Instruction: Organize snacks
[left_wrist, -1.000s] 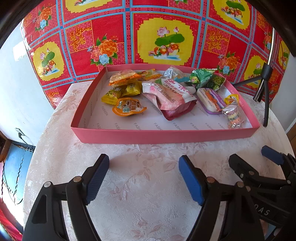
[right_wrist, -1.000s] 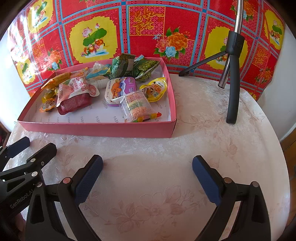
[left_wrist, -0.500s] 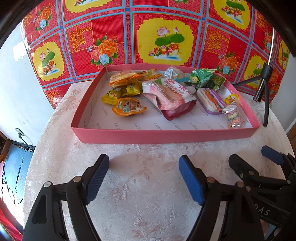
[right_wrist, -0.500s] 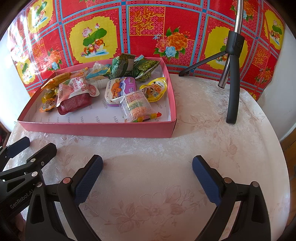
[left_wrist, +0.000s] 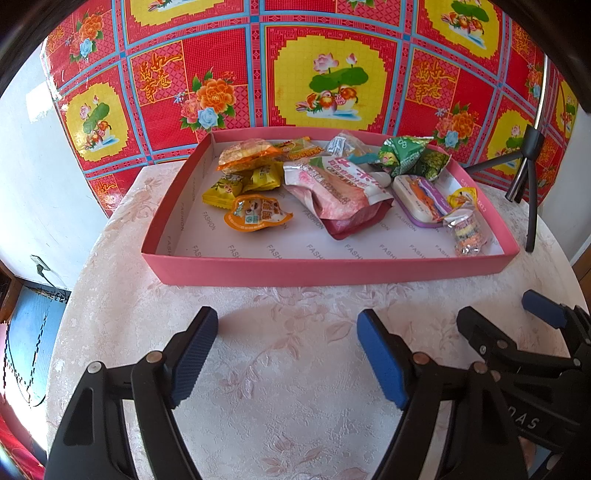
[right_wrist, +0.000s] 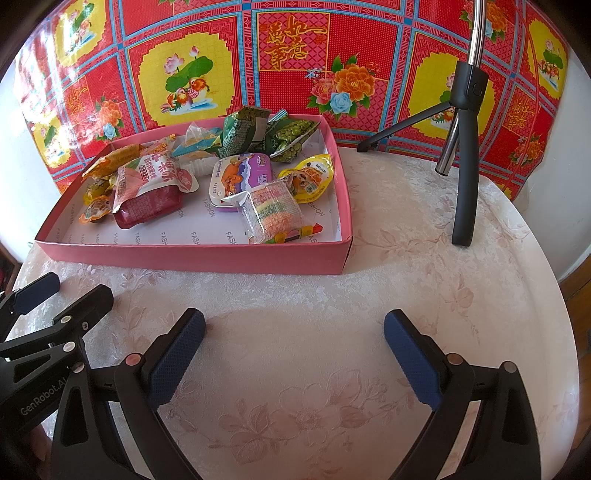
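A shallow pink box (left_wrist: 332, 272) (right_wrist: 192, 256) sits at the far side of the round table and holds several snack packets. Among them are a big pink pouch (left_wrist: 338, 194) (right_wrist: 147, 192), an orange jelly cup (left_wrist: 255, 216), yellow packets (left_wrist: 240, 182), green packets (left_wrist: 410, 157) (right_wrist: 258, 134), a purple-rimmed tub (right_wrist: 240, 177) and a clear candy pack (right_wrist: 273, 216). My left gripper (left_wrist: 286, 334) hovers open over the bare cloth in front of the box, nothing between its blue pads. My right gripper (right_wrist: 293, 338) is likewise open and empty, beside the left one.
A black tripod (right_wrist: 463, 158) (left_wrist: 526, 177) stands on the table right of the box. A red and yellow flowered sheet (left_wrist: 314, 74) covers the wall behind. The white embossed tablecloth (right_wrist: 314, 369) stretches in front; the table's round edge drops off at left and right.
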